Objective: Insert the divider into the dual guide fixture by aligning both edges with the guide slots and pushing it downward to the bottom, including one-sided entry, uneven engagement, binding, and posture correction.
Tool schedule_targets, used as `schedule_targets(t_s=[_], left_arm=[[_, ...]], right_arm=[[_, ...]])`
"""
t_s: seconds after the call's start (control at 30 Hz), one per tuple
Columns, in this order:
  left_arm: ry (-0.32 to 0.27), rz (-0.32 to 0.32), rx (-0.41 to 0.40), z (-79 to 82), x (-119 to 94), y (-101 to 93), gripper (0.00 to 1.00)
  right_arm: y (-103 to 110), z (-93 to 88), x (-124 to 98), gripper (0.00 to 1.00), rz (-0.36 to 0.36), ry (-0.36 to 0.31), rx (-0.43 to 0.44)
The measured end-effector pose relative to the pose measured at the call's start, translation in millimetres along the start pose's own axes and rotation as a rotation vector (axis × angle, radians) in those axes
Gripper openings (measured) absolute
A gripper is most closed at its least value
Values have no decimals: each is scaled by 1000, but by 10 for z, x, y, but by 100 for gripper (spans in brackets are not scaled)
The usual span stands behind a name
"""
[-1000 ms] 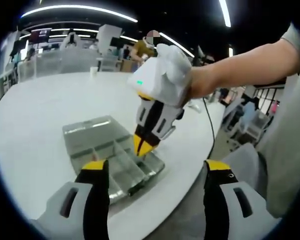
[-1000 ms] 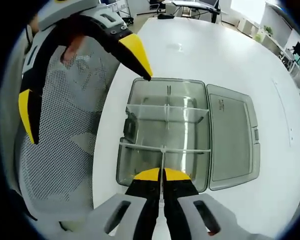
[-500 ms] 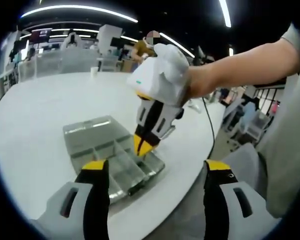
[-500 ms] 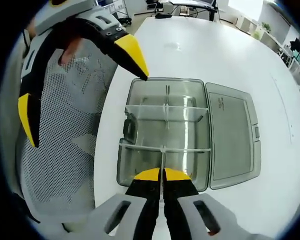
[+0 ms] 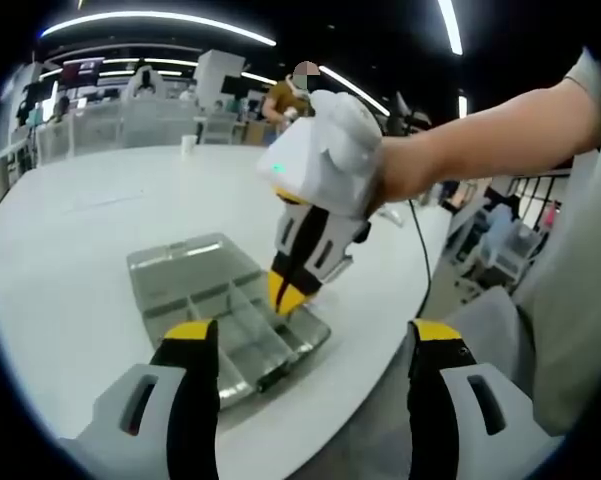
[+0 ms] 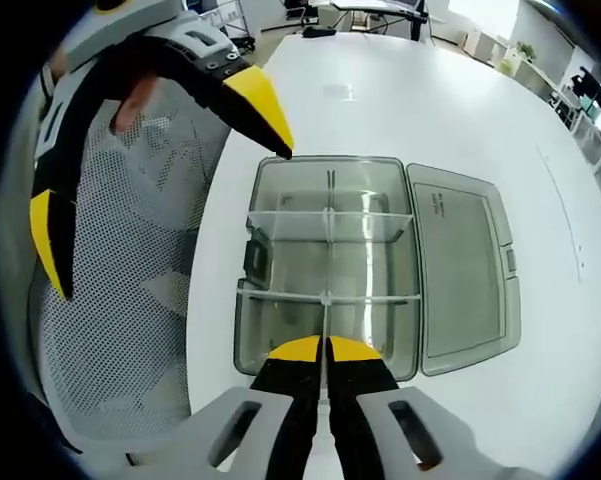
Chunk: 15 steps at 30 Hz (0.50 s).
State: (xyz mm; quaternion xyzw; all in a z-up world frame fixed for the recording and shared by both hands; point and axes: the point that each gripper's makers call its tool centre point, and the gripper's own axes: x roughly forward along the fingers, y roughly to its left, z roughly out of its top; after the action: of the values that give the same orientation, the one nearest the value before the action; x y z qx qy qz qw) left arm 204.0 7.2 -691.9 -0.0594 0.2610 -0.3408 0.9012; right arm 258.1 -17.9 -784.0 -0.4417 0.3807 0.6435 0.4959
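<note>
Clear plastic box sits on the white desk, lid flat open at its right. Right gripper has its jaws pinched tight on the thin divider, standing upright in the near compartment. Left gripper hovers off the box's left edge, jaws spread wide, gripping nothing.

Fixture on table (near its edge)
</note>
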Motion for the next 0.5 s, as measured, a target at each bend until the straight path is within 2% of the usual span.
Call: schedule_targets(t_s=[0.17, 0.23, 0.5], left_arm=[[-2, 6, 1, 3, -25, 23, 75], [-3, 6, 2, 8, -29, 20, 75], [-4, 8, 13, 37, -62, 16, 75]], right_arm=[[-9, -8, -9, 0, -15, -4, -4], [-30, -18, -25, 7, -31, -3, 12], [3, 35, -111, 10, -30, -74, 74]])
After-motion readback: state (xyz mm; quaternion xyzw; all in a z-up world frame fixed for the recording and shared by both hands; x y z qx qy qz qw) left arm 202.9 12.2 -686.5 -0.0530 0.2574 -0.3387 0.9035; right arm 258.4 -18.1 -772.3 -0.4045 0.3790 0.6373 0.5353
